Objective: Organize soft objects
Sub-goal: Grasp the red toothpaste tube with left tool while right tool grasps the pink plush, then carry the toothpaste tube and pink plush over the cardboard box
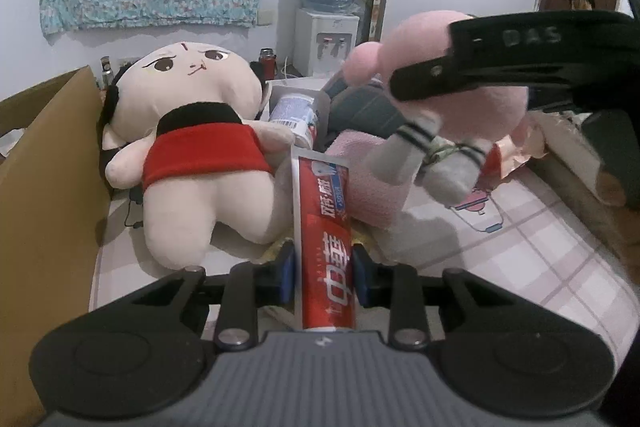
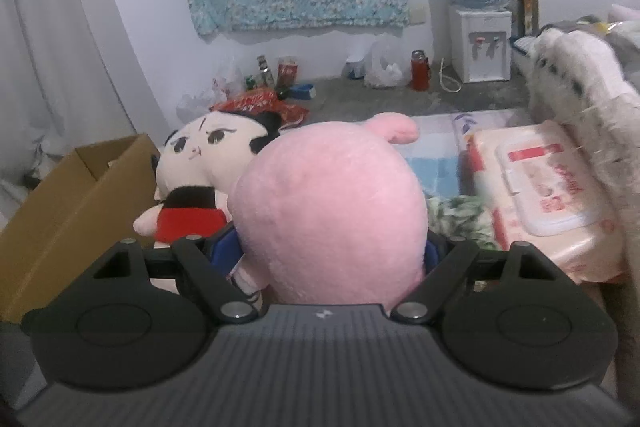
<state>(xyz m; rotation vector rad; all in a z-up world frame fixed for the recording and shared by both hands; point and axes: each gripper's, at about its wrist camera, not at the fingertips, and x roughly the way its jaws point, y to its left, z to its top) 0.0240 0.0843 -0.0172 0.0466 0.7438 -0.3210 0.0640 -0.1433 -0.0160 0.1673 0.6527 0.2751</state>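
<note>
Left tool pinching red squishy toothpaste tube; right tool spread wide, probably squeezing round pink plush doll. Light, soft, grabbed mid-body.

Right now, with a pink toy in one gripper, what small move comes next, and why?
Probably carry the pink toy left over the cardboard box. The right hand-held gripper already holds it lifted, and the box stands open there.
</note>
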